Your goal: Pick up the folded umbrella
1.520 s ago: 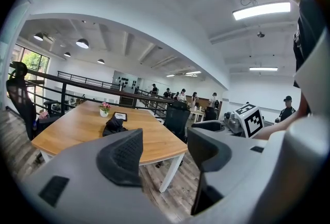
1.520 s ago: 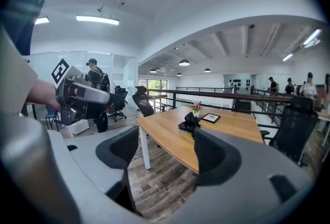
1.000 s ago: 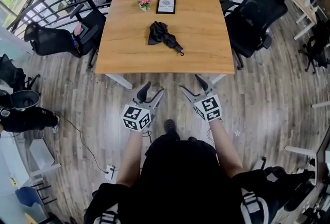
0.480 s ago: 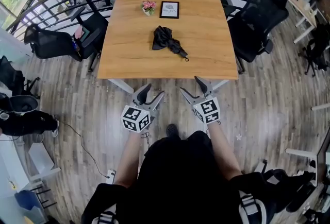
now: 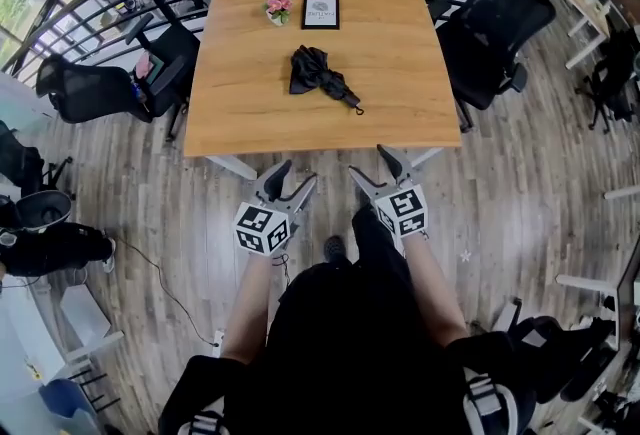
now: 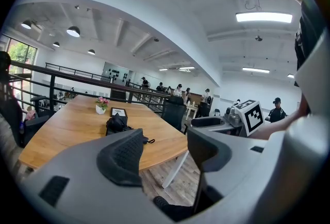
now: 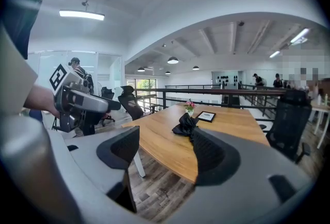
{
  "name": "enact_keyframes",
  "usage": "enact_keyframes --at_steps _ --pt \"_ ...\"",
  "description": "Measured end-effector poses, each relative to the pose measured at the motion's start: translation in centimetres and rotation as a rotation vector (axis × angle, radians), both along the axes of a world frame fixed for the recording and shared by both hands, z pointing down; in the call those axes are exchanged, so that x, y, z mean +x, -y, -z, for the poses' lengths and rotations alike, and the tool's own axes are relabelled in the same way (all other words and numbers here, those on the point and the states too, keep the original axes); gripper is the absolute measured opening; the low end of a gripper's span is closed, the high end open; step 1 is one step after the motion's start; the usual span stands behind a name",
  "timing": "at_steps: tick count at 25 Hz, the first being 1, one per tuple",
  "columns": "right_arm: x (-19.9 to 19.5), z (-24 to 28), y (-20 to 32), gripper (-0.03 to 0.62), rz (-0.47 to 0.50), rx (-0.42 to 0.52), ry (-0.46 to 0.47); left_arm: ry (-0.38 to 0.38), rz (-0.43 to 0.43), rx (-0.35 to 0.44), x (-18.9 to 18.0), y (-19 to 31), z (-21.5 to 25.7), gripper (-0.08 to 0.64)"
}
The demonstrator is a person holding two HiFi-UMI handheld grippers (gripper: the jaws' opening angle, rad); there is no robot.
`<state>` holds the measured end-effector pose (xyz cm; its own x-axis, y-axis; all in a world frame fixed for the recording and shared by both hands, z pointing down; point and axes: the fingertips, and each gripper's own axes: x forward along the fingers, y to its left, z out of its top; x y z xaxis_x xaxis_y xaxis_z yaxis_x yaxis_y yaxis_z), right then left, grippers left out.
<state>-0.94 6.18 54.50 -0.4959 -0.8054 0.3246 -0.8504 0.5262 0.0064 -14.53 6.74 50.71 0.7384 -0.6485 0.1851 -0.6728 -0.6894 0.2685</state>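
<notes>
I saw the folded umbrella (image 5: pixel 318 75) lying near the middle of the square, wood-grain table (image 5: pixel 400 53) — black, crumpled fabric with a thin strap loop. My left gripper (image 5: pixel 297 172) and right gripper (image 5: pixel 368 161) hung short of the table's near edge, ribbed jaw pads spread apart — nothing between either pair.

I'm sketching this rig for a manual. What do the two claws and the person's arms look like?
The left claw and right claw are light grey shells, each tapering to two prongs lined with dark ribbed pads. Each carries a white cube printed with black square markers. The person wears black; the forearms are unsleeved.
</notes>
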Motion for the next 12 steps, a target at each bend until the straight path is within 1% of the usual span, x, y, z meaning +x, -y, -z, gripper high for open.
enact_keyframes --at_steps 3,9,12 --pt "-0.2 0.0 1.2 0.342 0.002 -0.011 0.038 0.003 0.011 -0.008 -0.3 0.8 -0.3 0.272" --pt "-1.2 0.1 4.8 0.339 0.038 -0.010 0.038 -0.024 0.052 -0.025 -1.3 3.8 0.1 0.272" --pt "-1.6 -0.2 6.9 0.338 0.057 -0.025 0.041 -0.032 0.074 -0.034 -1.7 5.7 0.2 0.272"
